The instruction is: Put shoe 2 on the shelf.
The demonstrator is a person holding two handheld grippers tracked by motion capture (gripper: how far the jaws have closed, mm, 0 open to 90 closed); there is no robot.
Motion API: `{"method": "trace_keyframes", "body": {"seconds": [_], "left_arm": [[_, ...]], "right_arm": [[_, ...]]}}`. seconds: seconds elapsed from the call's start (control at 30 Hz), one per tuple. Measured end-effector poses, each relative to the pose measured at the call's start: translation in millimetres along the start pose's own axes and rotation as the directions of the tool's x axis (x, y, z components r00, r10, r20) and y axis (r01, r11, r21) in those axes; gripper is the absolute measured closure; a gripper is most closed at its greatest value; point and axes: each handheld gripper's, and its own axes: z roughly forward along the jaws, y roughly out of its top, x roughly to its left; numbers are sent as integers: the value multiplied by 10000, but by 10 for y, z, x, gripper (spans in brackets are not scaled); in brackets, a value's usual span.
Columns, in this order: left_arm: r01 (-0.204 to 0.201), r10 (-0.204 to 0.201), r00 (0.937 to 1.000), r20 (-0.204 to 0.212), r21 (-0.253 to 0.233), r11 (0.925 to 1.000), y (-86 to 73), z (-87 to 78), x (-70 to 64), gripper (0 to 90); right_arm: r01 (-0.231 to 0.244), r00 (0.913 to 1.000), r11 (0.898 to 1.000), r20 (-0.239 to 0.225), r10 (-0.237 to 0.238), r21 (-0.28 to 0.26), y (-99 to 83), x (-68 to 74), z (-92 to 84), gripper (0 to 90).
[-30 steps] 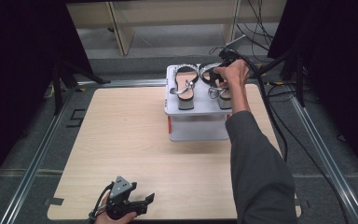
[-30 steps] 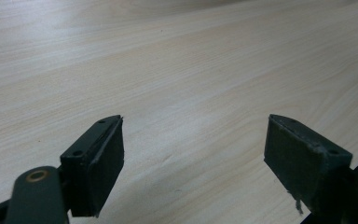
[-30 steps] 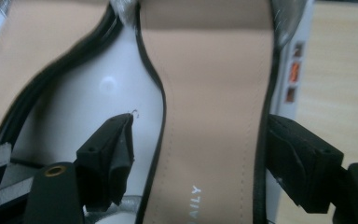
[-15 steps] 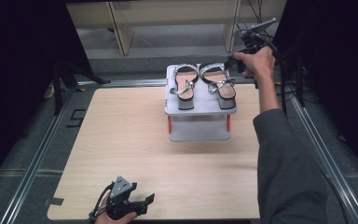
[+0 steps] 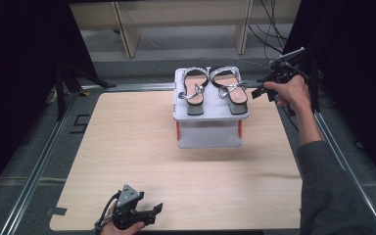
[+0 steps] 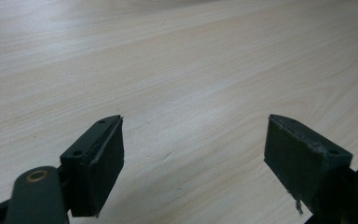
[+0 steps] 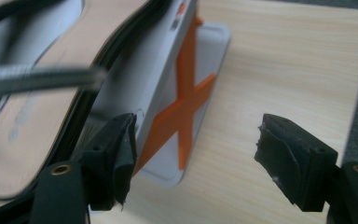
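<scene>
**While your right gripper hung empty beside the sandals, your left sat still at the near edge**

While your left hand kept low at the near edge of the wooden table (image 5: 142,147), your left gripper (image 5: 149,214) pointed across the boards with its jaws spread wide and nothing between them. Its own view showed two black pads (image 6: 98,163) apart over bare pale wood grain.

Your right hand (image 5: 289,93) was raised off the far right side of the table, just beside the small white rack (image 5: 210,134) that stood toward the back of the tabletop. Your right gripper (image 5: 267,88) was held near the rack's top right corner, jaws wide and empty, touching nothing. In its own view the rack's white side and an orange cross brace (image 7: 186,112) sat between and beyond the jaws, with a sandal's tan insole (image 7: 42,107) at the left edge.

Two sandals rested side by side on the rack's top shelf, heels toward you: the left sandal (image 5: 192,90) and the right sandal (image 5: 229,88), both with silver straps. Cables trailed behind your right hand toward the dark backdrop.
</scene>
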Motion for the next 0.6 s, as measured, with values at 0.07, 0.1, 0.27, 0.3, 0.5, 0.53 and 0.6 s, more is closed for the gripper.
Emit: {"method": "trace_keyframes", "body": {"seconds": [0.07,0.1,0.27,0.3,0.5,0.53,0.6], "left_arm": [[13,-13,10000,19,-9,10000,-4,2,4,194],[0,0,10000,-4,8,10000,-4,2,8,194],[70,-70,10000,-7,54,10000,-3,4,8,194],[68,-67,10000,-52,87,9999,-3,0,8,194],[278,-278,9996,7,-121,9995,-5,8,12,194],[258,-259,9997,-30,-88,9996,-5,9,16,194],[241,-242,9997,-55,-80,9997,-4,14,25,194]], "right_arm": [[457,9986,9989,-255,-460,-117,-44,52,44,284],[455,9982,9990,-379,-456,-34,-59,90,54,290],[1203,9927,9927,-109,-1203,-19,-82,281,59,342],[1429,9897,9897,63,-1429,-6,-78,309,60,351],[2006,9790,9797,372,-2006,31,-55,483,89,346],[1902,9816,9817,180,-1902,36,-57,517,98,337],[1971,9803,9804,-88,-1971,-7,-65,565,146,311]]}}
